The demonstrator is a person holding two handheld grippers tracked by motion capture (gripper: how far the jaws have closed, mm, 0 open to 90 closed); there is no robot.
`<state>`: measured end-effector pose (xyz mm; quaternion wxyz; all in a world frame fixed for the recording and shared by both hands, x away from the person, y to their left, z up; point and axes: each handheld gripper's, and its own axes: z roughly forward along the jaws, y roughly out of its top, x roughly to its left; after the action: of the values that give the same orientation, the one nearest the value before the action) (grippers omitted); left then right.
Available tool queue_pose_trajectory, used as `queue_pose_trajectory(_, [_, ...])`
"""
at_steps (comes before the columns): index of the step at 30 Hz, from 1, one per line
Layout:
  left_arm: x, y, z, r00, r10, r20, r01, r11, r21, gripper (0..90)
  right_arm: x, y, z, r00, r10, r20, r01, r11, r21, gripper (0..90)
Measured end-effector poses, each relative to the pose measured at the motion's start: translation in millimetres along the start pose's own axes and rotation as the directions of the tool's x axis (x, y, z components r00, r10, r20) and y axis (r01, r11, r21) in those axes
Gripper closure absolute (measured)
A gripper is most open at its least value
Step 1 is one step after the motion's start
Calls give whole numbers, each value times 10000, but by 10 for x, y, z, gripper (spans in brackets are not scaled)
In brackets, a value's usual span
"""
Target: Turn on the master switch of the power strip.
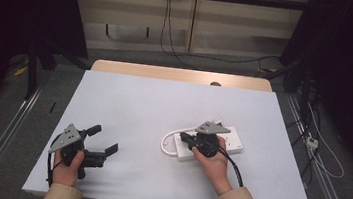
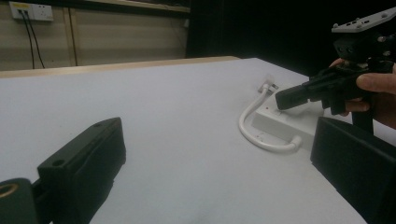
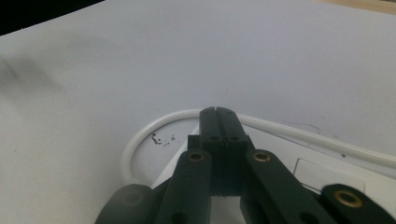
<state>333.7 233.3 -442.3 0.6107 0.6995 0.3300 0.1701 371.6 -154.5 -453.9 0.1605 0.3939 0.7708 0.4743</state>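
White tabletop (image 1: 153,107) carries one power strip (image 1: 232,140) with looped cord (image 1: 167,141). Right tool (image 1: 186,139), jaws closed and empty, rests over the strip. Left tool (image 1: 104,140), jaws wide apart, sits well apart.

Site: lab recording bay | Evidence: black curtains (image 1: 19,6) either side; floor rails (image 1: 5,130); trailing cables (image 1: 320,146); white-covered worktop (image 1: 138,105); wall socket (image 2: 31,11).

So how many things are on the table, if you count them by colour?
White: 1, the power strip with its looped cord.
Black: 2, the left tool and the right tool.
Total: 3.
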Motion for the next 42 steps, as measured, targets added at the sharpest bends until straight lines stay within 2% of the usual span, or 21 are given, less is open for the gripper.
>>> queue_pose_trajectory(30, [5,-8,5,10000,16,1,-16,10000,45,28,12,-17,33,9999,-159,19,159,9999,63,900])
queue_pose_trajectory(42, [-2,-8,6,10000,9,19,-9,10000,53,28,56,-21,42,9983,-501,285,496,9986,170,900])
